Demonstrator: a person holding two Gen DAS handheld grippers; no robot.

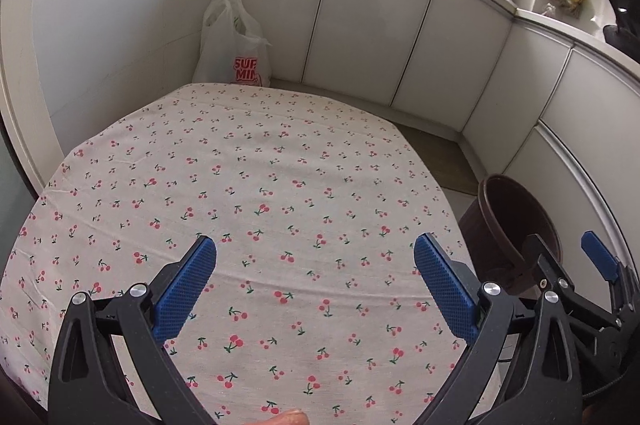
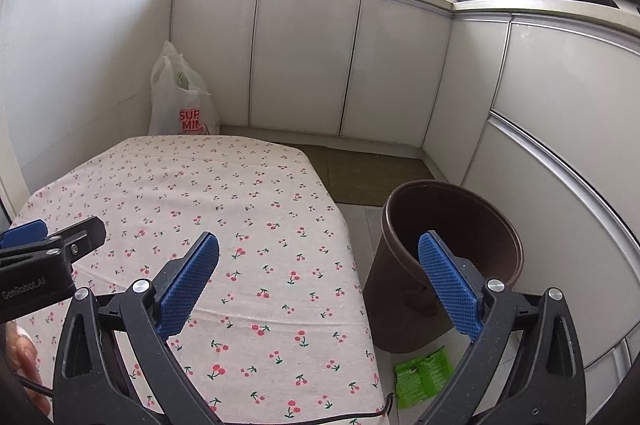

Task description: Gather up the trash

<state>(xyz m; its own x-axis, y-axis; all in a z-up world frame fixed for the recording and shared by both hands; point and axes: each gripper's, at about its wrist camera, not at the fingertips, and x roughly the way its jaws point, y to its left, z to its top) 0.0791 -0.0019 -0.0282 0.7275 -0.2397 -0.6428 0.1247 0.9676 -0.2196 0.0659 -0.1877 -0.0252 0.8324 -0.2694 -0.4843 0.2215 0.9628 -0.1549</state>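
Hovering: both tongs spread, nothing held | crinkled green wrapper (image 2: pixel 424 375) on floor beside round brown bin (image 2: pixel 444 265)

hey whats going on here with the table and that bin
A person holds two sets of tongs over a table covered in a cherry-print cloth. Both the left tongs and the right tongs are open and hold nothing. A brown bin stands on the floor at the table's right side, and a green wrapper lies on the floor in front of it, not yet picked up. A white plastic bag sits by the cabinets beyond the table.
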